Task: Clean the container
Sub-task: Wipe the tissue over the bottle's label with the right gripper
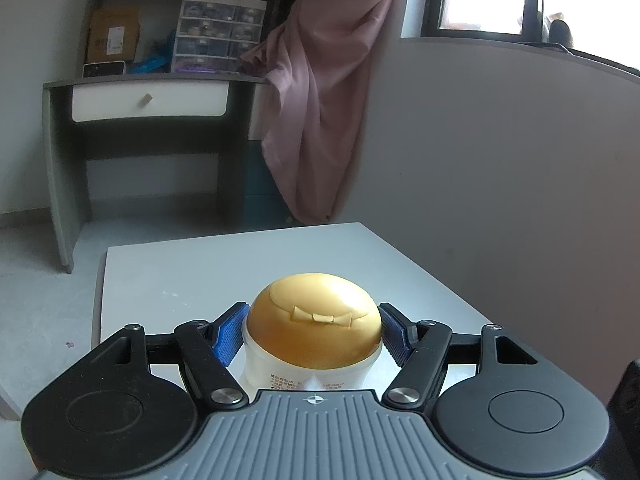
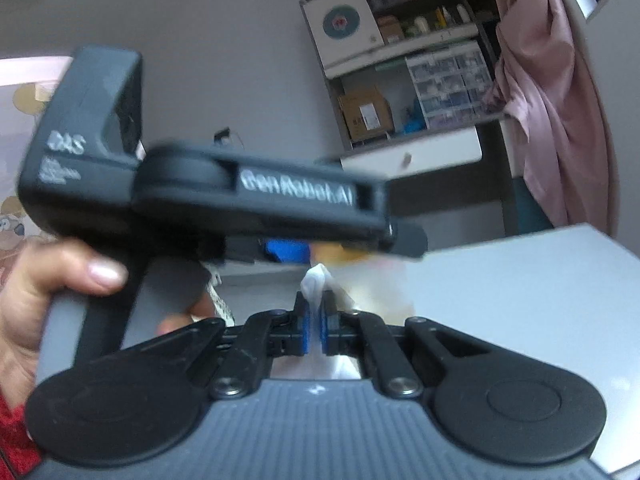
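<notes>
In the left wrist view my left gripper (image 1: pixel 313 334) is shut on a white container (image 1: pixel 304 372) with a rounded gold flip lid (image 1: pixel 314 320), held above the white table (image 1: pixel 224 264); its blue pads (image 1: pixel 229 334) press both sides just under the lid. In the right wrist view my right gripper (image 2: pixel 315 330) is shut on a white wipe (image 2: pixel 316 284) that sticks up between the fingers. Just beyond it the other gripper's black body (image 2: pixel 256 196) crosses the picture, gripped by a person's hand (image 2: pixel 48 280). The container is mostly hidden behind that body.
A grey desk (image 1: pixel 148 98) with a white drawer stands past the table, with shelves and plastic drawer units (image 1: pixel 218 34) above. A pink curtain (image 1: pixel 320 92) hangs beside a grey wall and window. The table's far edge (image 1: pixel 236 236) drops to the floor.
</notes>
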Available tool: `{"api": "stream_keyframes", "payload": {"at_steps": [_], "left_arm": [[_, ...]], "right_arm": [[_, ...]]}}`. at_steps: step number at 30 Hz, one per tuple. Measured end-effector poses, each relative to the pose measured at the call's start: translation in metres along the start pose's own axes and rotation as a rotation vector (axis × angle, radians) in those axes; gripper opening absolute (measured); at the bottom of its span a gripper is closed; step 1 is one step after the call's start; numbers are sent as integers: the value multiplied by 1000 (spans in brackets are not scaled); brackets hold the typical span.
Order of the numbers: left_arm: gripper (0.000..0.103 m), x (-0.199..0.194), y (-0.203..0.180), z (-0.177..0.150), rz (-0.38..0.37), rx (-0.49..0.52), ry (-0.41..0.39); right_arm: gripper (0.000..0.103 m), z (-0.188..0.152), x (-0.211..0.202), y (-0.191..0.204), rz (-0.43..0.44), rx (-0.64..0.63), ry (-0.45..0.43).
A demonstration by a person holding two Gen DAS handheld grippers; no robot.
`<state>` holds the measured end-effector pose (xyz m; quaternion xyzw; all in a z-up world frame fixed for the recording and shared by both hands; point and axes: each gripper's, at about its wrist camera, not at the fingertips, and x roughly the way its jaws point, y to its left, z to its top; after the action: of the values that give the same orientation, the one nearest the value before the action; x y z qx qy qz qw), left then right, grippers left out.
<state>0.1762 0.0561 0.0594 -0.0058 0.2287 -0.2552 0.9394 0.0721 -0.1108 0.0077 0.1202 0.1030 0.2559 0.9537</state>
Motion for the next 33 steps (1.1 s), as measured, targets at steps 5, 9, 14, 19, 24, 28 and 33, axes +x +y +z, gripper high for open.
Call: {"api": "stream_keyframes", "payload": {"at_steps": [5, 9, 14, 19, 24, 28, 33], "left_arm": [[69, 1, 1, 0, -2, -2, -1], [69, 1, 0, 0, -2, 4, 2], [69, 1, -1, 0, -1, 4, 4], [69, 0, -1, 2, 2, 4, 8], [69, 0, -2, 3, 1, 6, 14], [69, 0, -3, 3, 4, 8, 16], [69, -1, -3, 2, 3, 9, 18]], "right_arm": [[5, -11, 3, -1, -14, 14, 40], [5, -18, 5, -4, -16, 35, 72], [5, -23, 6, -5, -21, 42, 90], [5, -21, 7, -5, -21, 44, 92], [5, -12, 5, -2, -16, 22, 59], [5, -2, 2, 2, -7, -5, 20], [5, 6, -1, 7, 11, -23, -20]]}}
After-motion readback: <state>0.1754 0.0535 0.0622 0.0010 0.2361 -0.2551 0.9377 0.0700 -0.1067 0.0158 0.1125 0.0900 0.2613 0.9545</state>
